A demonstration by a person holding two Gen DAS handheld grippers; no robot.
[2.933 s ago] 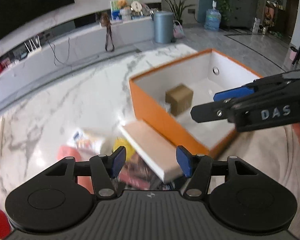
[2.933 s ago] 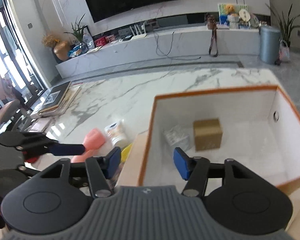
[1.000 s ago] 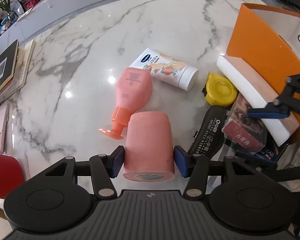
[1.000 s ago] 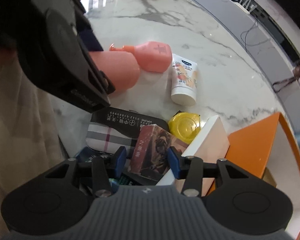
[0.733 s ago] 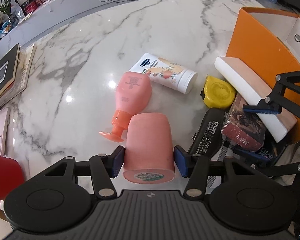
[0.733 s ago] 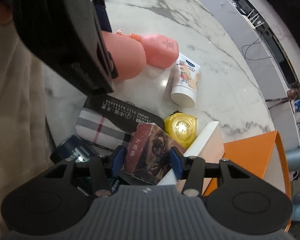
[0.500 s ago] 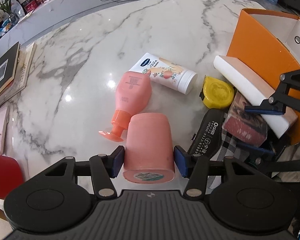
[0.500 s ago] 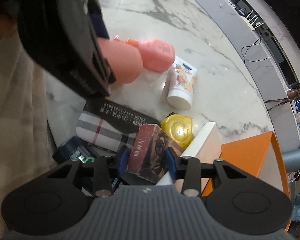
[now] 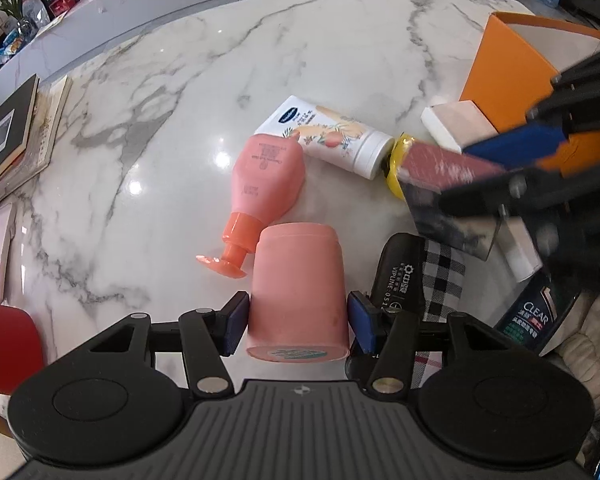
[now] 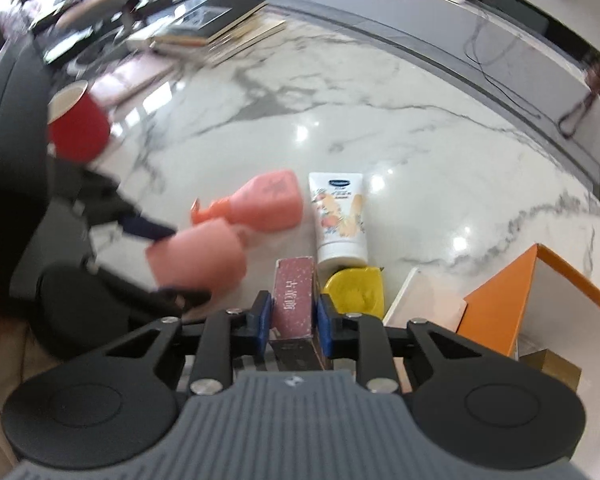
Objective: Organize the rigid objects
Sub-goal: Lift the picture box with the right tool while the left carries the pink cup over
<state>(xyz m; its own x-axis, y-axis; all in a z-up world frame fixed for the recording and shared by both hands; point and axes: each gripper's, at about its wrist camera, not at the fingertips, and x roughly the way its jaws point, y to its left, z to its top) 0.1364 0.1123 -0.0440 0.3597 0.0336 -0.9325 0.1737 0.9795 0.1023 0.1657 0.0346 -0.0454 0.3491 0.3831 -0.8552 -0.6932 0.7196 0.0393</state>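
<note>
Down at the bottom center of the left wrist view, the left claw (image 9: pixel 297 320) is clamped on a pink cup (image 9: pixel 297 292), blue pads pressed against both its sides, with the cup lying lengthwise and its base facing the camera. Just above it on the marble tabletop (image 9: pixel 180 128) a pink pump bottle (image 9: pixel 262 196) lies on its side, and a white lotion tube (image 9: pixel 330 136) lies slanted right next to that, cap end touching a yellow round thing (image 9: pixel 394 178). Over on the right edge, pretty blurry, the right claw (image 9: pixel 496 168) comes in holding a dark red box (image 9: pixel 440 170). A plaid case (image 9: pixel 424 276) and a CLEAR shampoo bottle (image 9: pixel 534 314) sit lower right, and an orange box (image 9: pixel 504 88) is upper right.

Right wrist view: bottom center, the right claw (image 10: pixel 293 320) is squeezed shut on the dark red box (image 10: pixel 294 300), held narrow side up. The yellow thing (image 10: pixel 354 292) is just to the right of it, the lotion tube (image 10: pixel 340 216) above, the pump bottle (image 10: pixel 266 200) left of that. At center left the pink cup (image 10: pixel 196 256) shows, blurred, in the left claw (image 10: pixel 172 264). The orange box (image 10: pixel 500 308) is at the right edge, and a red mug (image 10: pixel 78 128) is at upper left.
</note>
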